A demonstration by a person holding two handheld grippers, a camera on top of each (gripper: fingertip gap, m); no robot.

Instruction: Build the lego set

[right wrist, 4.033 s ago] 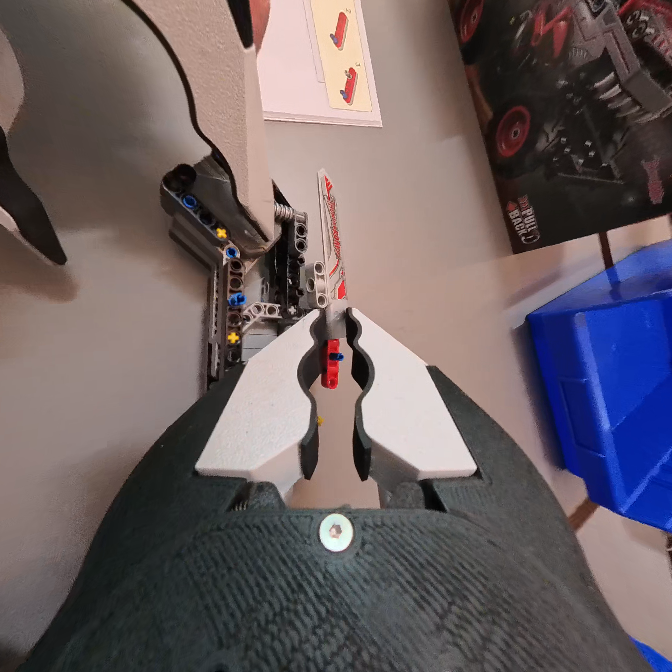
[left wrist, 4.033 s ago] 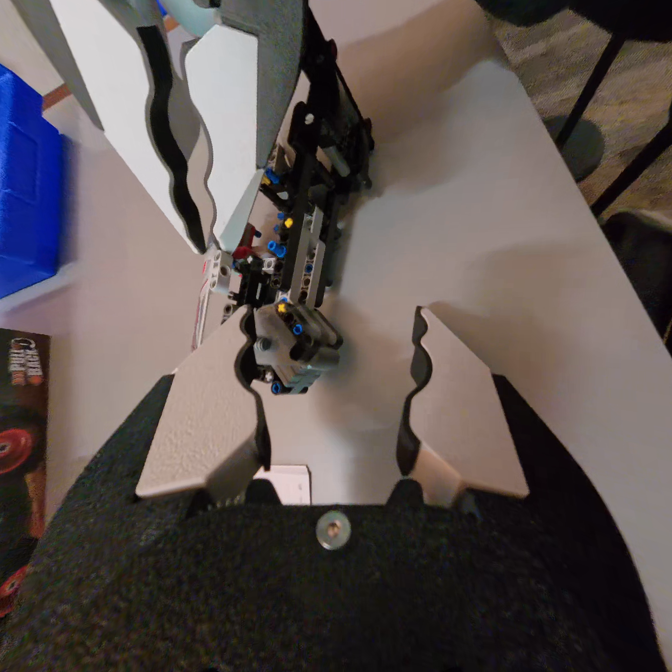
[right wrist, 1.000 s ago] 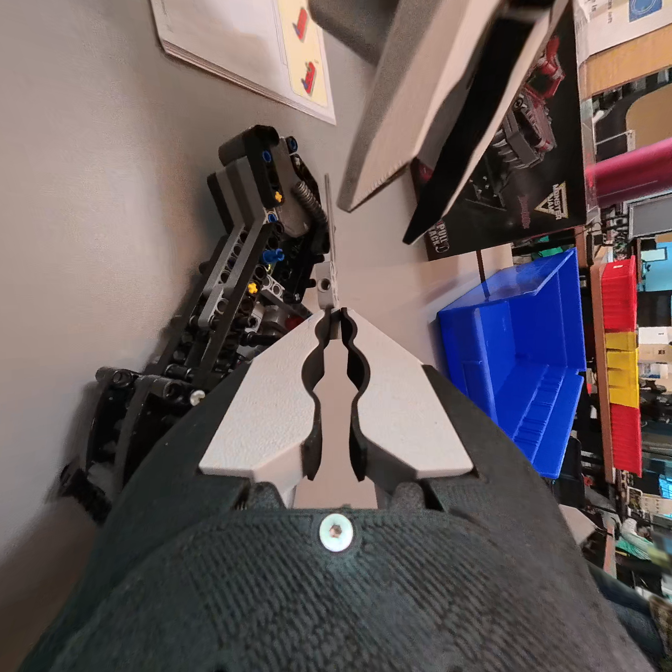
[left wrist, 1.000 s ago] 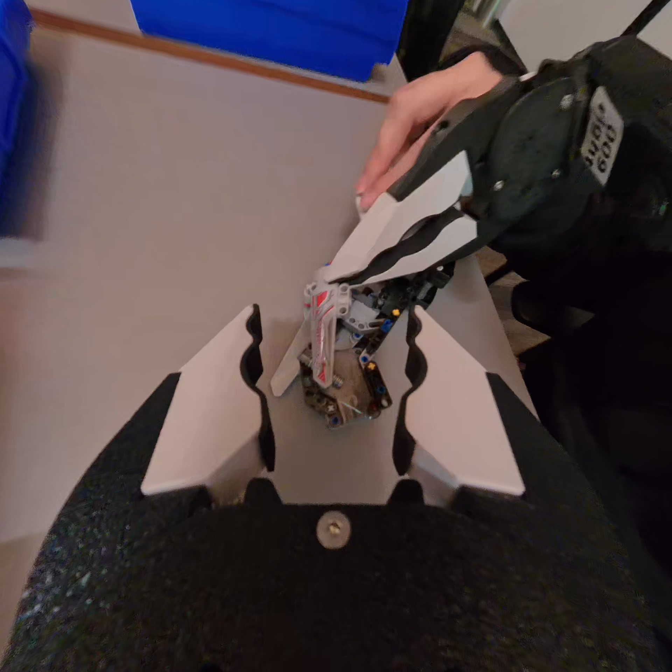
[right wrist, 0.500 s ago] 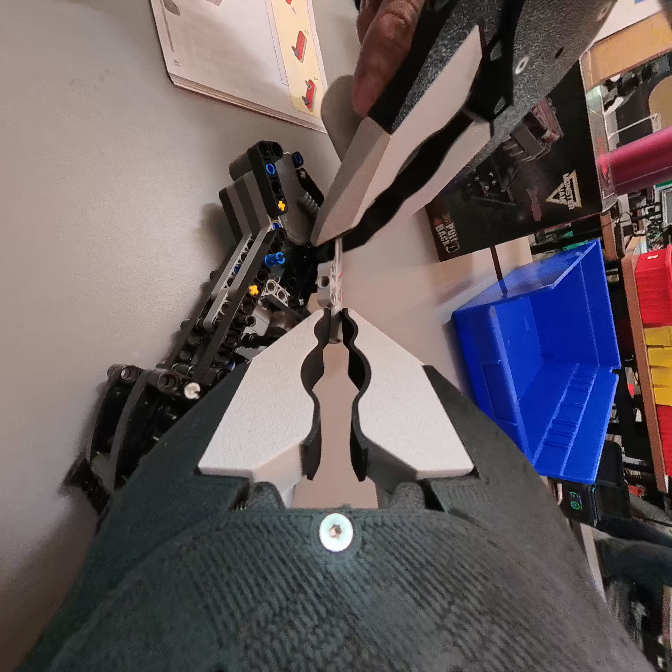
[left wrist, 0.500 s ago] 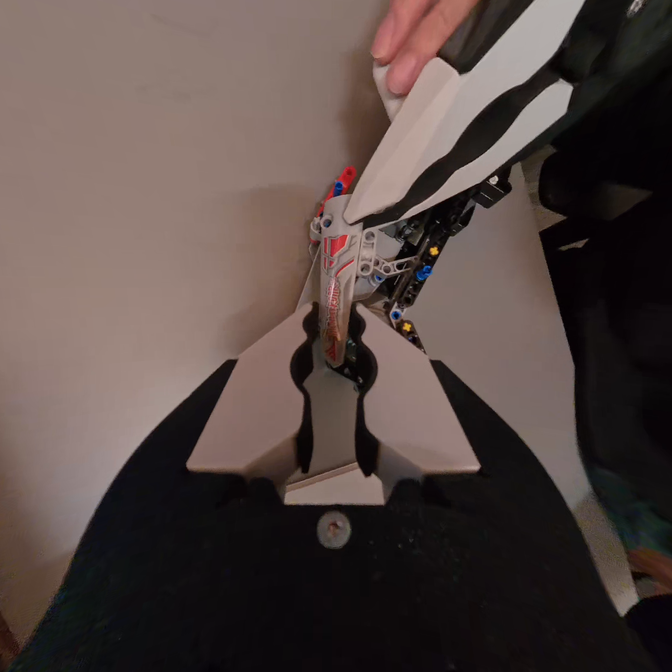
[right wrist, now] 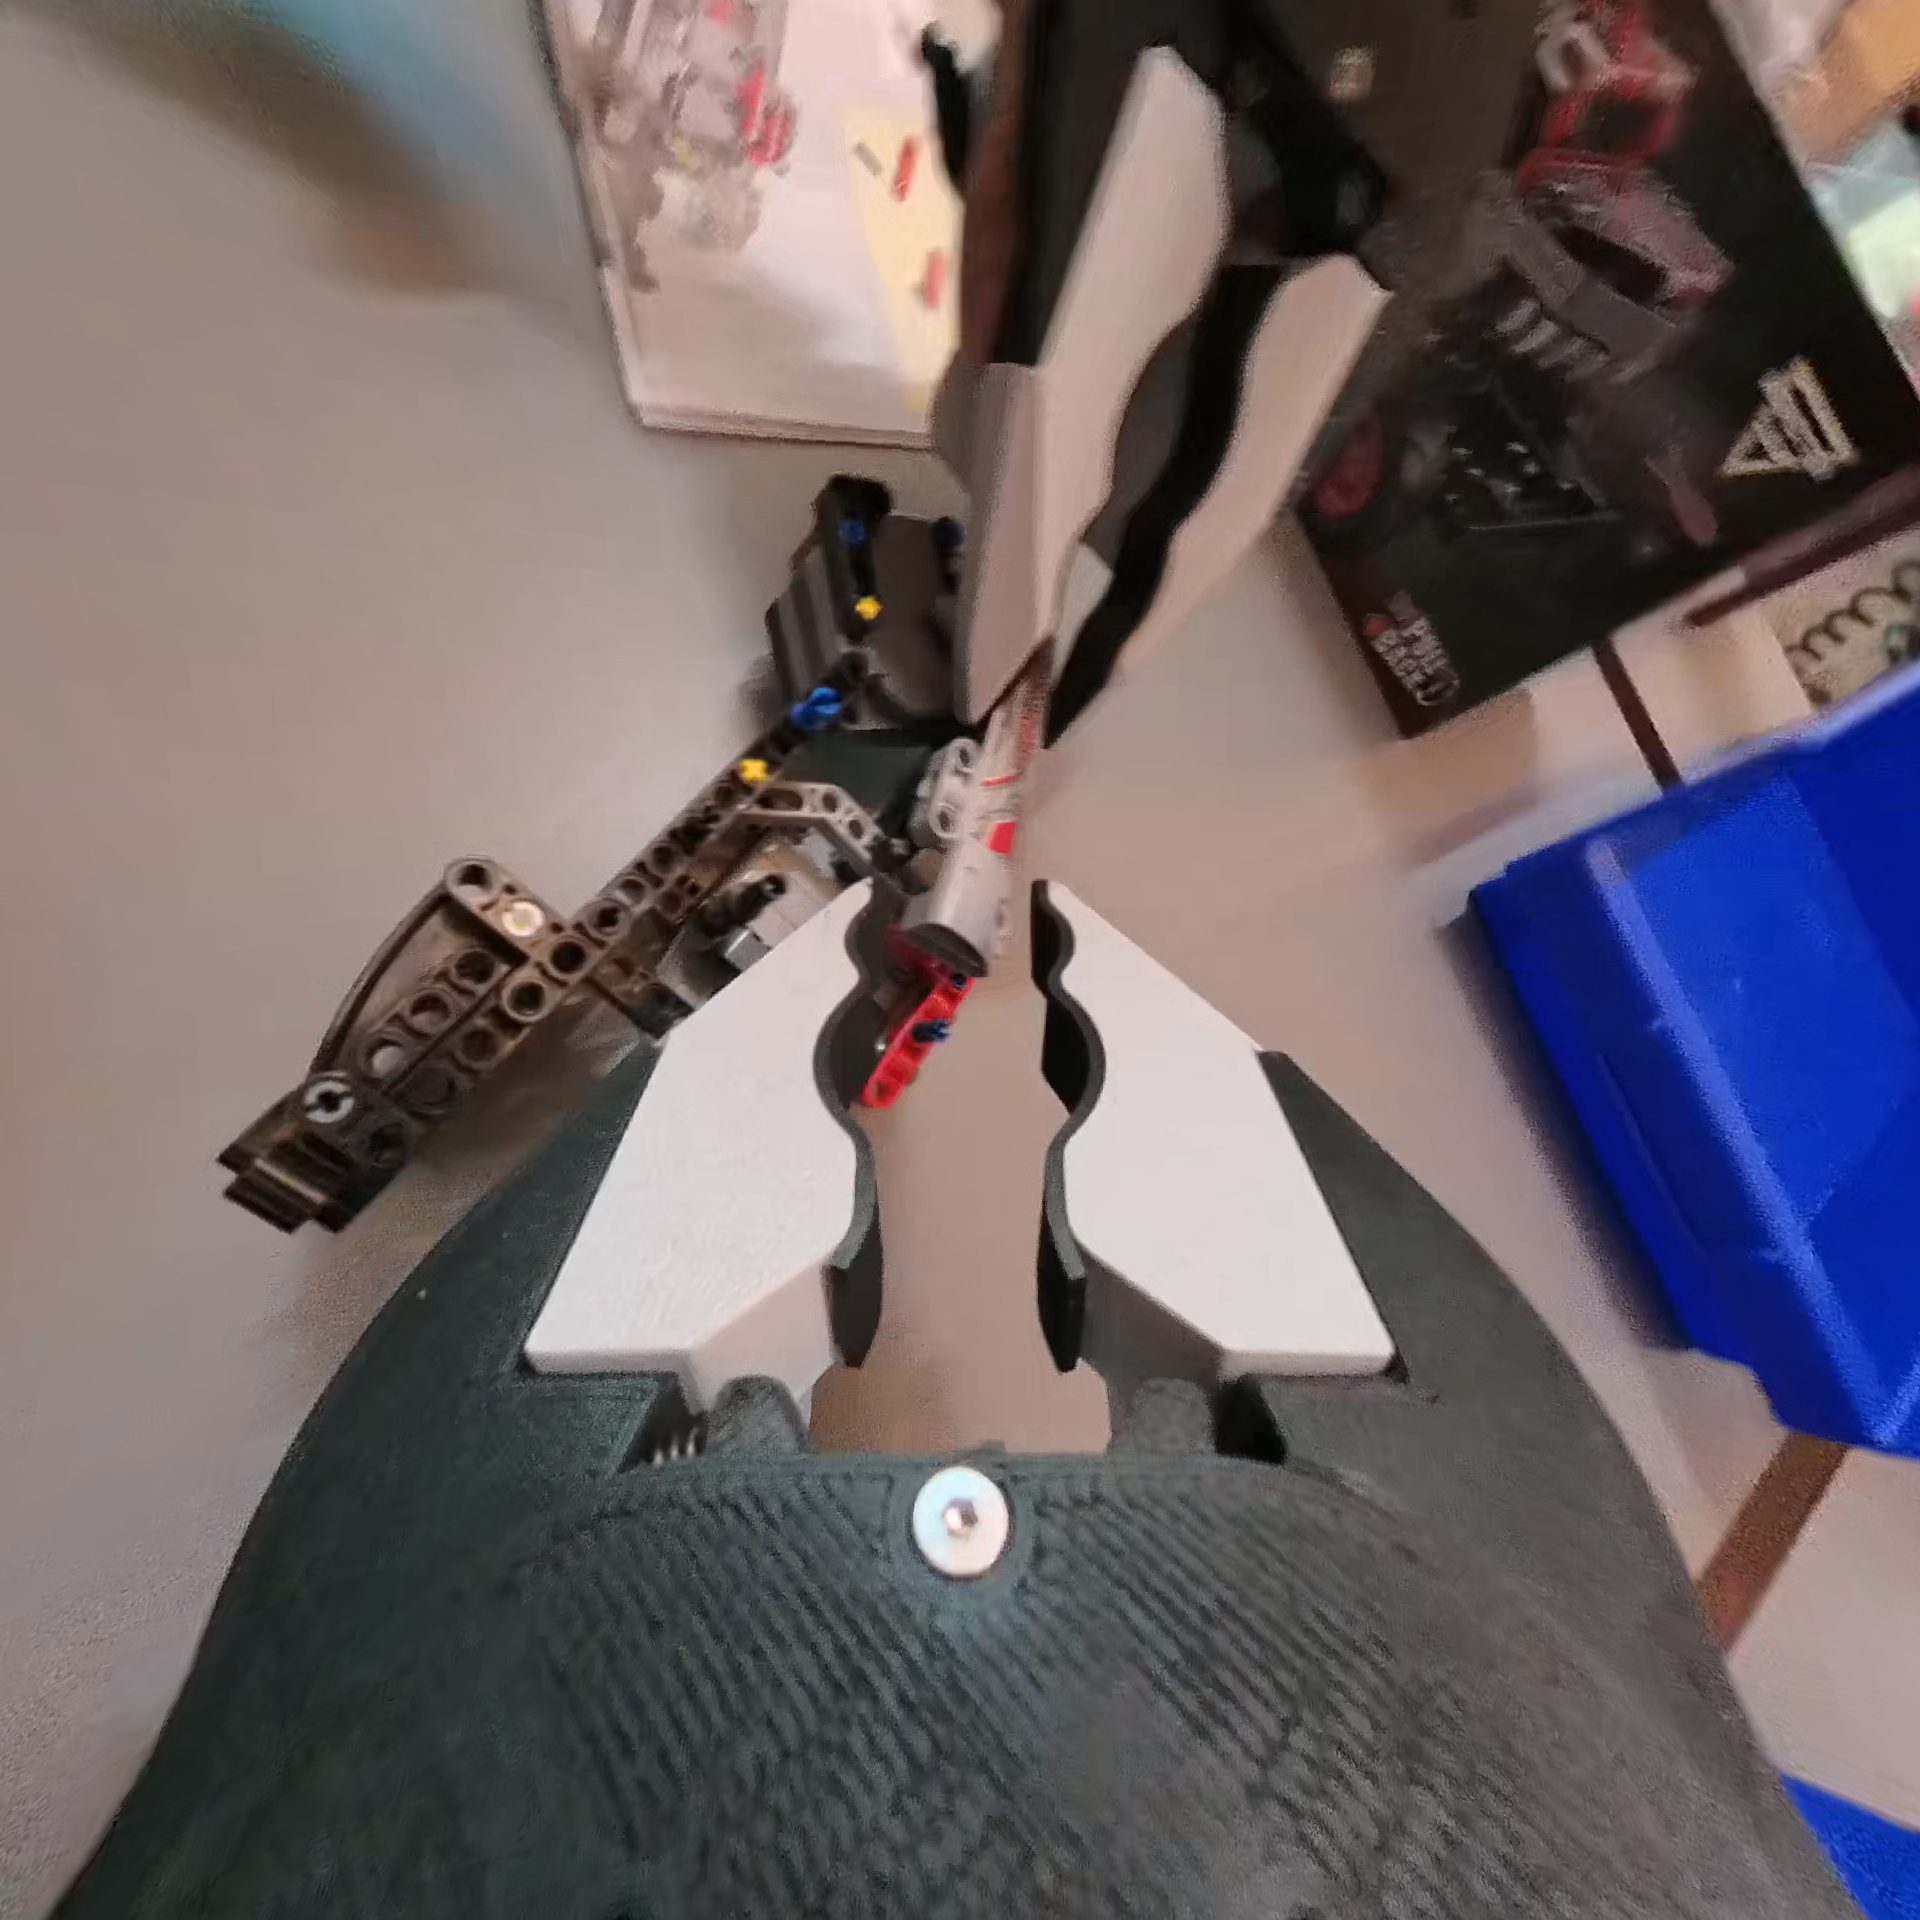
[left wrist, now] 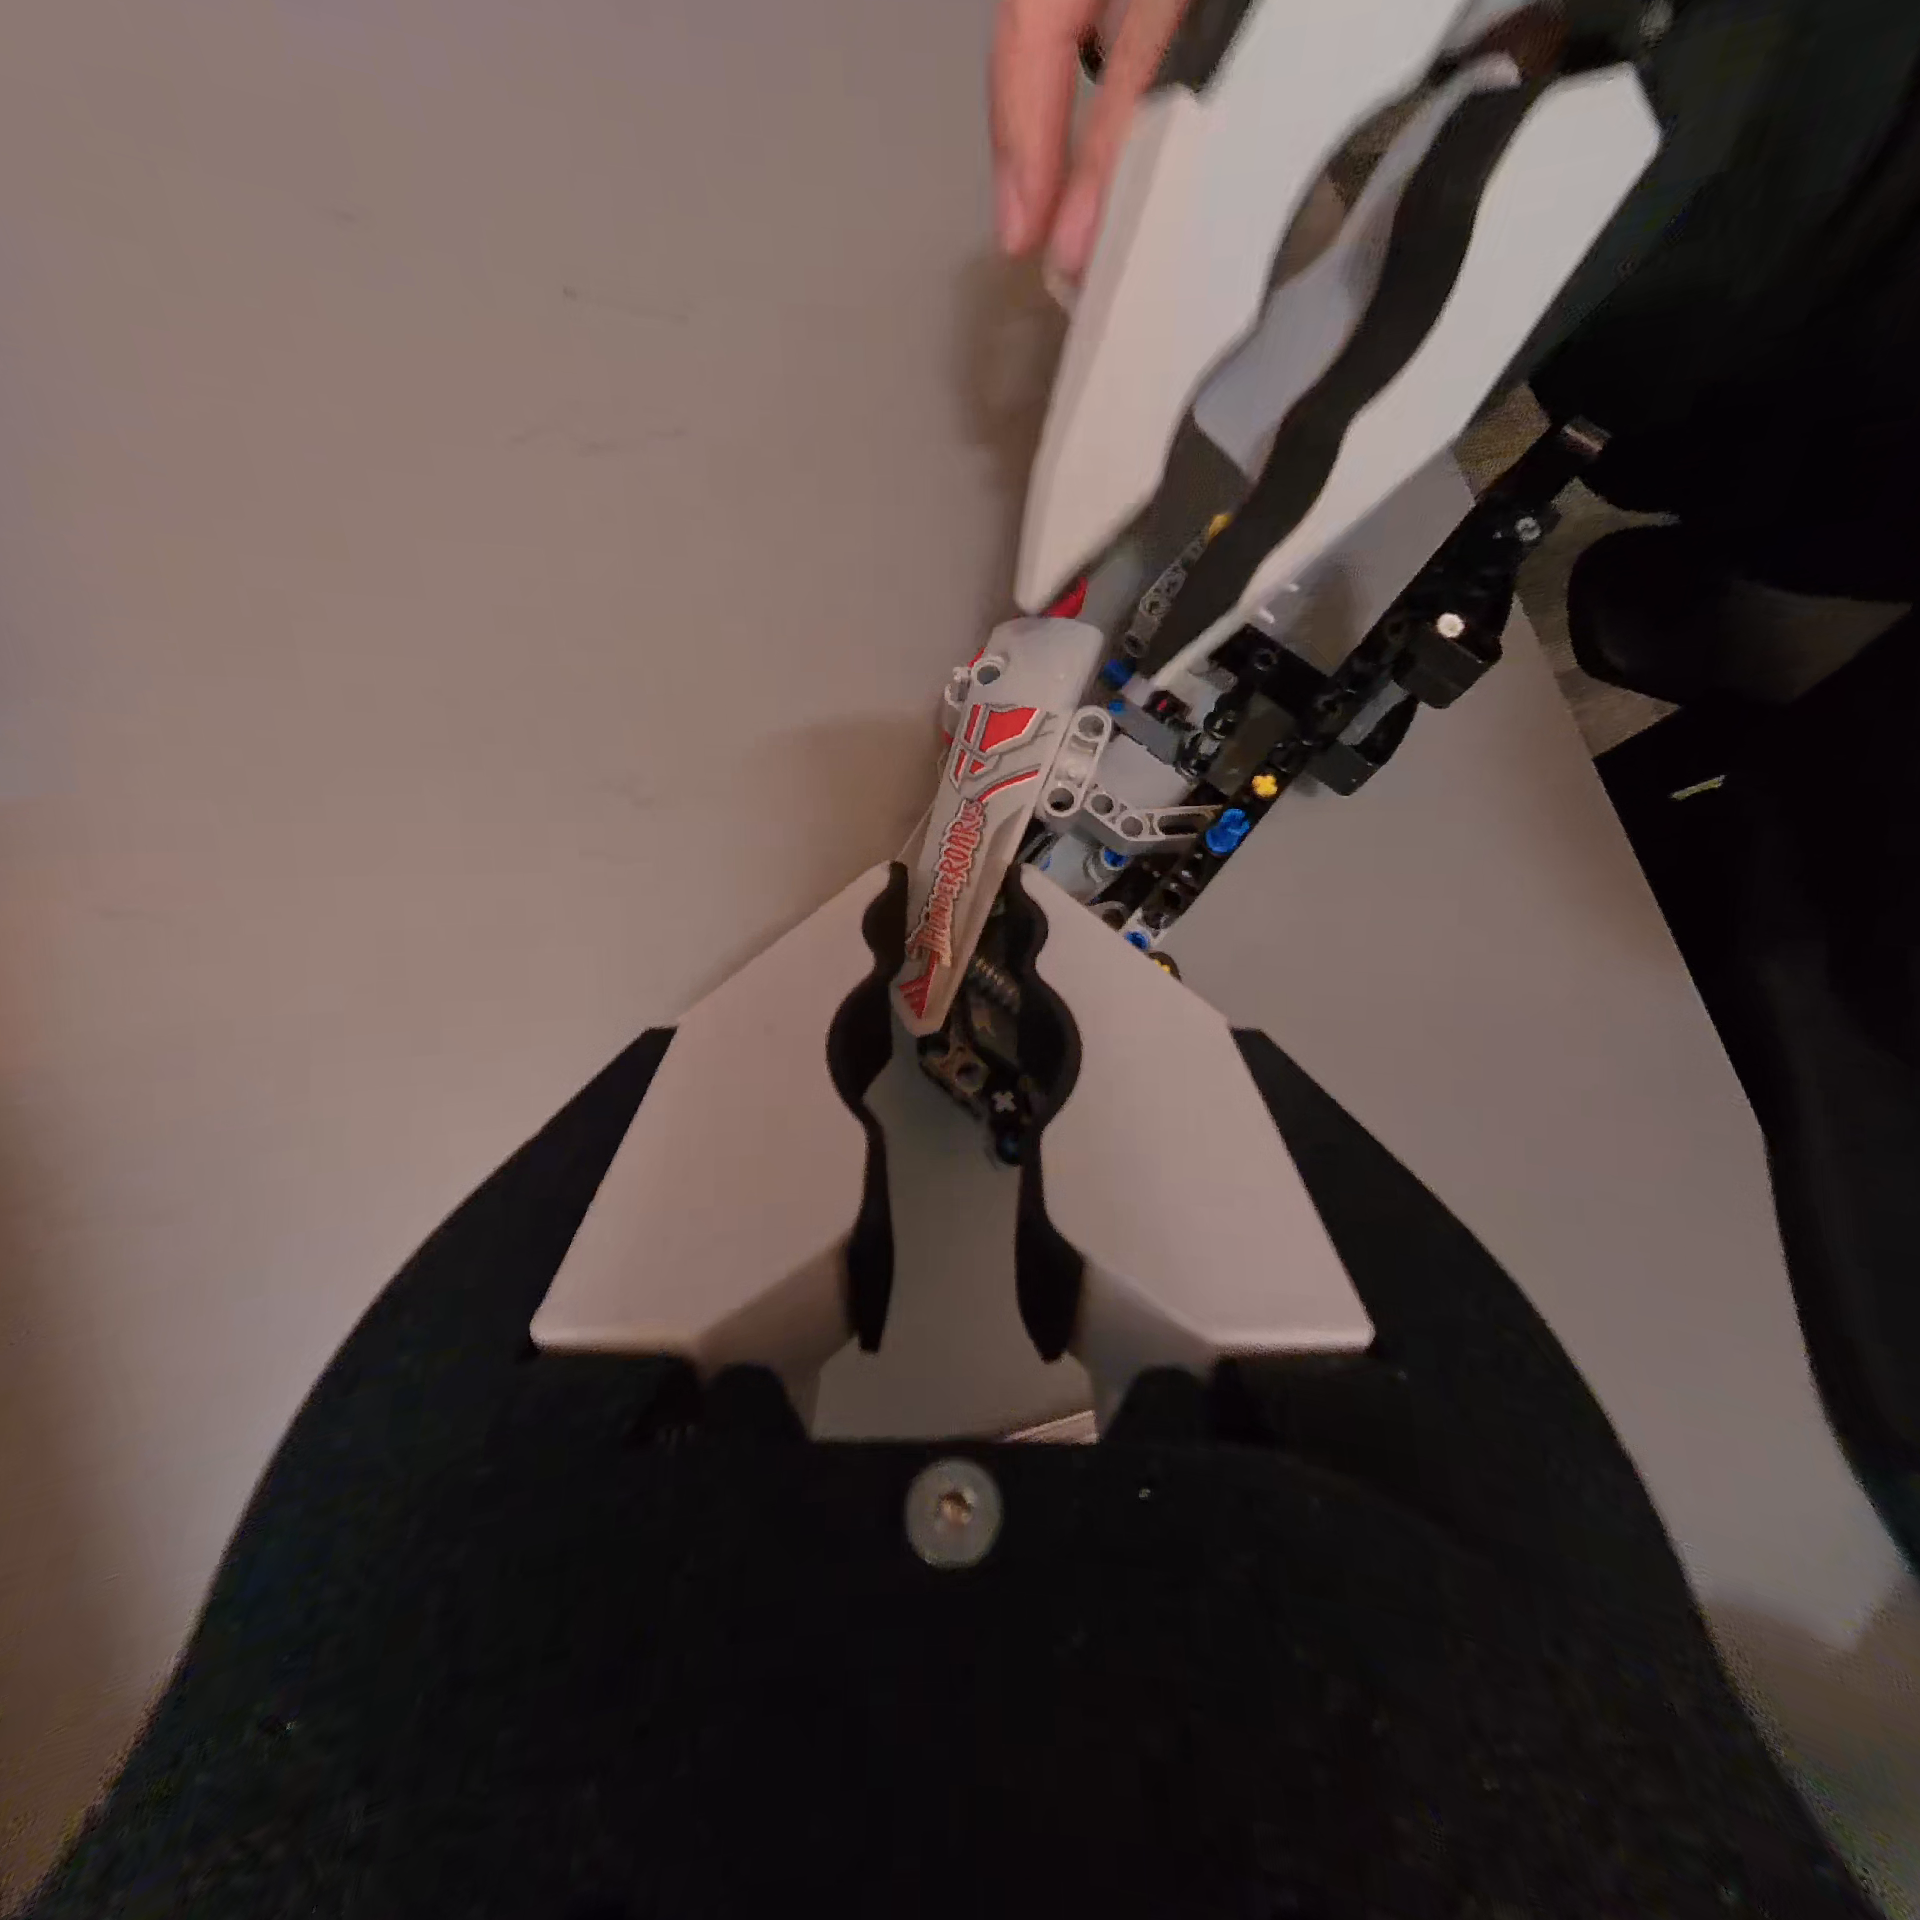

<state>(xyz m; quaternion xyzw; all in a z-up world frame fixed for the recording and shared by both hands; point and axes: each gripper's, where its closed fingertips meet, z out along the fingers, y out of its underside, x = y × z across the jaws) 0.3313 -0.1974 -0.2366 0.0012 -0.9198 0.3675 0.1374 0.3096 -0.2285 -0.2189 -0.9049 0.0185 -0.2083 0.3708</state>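
At the centre of the left wrist view our left gripper (left wrist: 961,914) pinches the tip of the grey panel (left wrist: 977,821) with red markings, which is fixed to the lego model (right wrist: 623,914) lying on the tabletop (left wrist: 416,520). Our right gripper (right wrist: 951,904) stands open at the panel's other end, a red beam (right wrist: 914,1029) between its fingers. A blue bin (right wrist: 1714,1039) sits at the right, with the booklet (right wrist: 748,229) and box (right wrist: 1558,364) above.

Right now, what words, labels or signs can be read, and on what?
Grey panel: red lettering, legible, but I don't quote writing.
Black box: white lettering and a triangle sign, blurred.
Booklet: blurred pictures, nothing readable.
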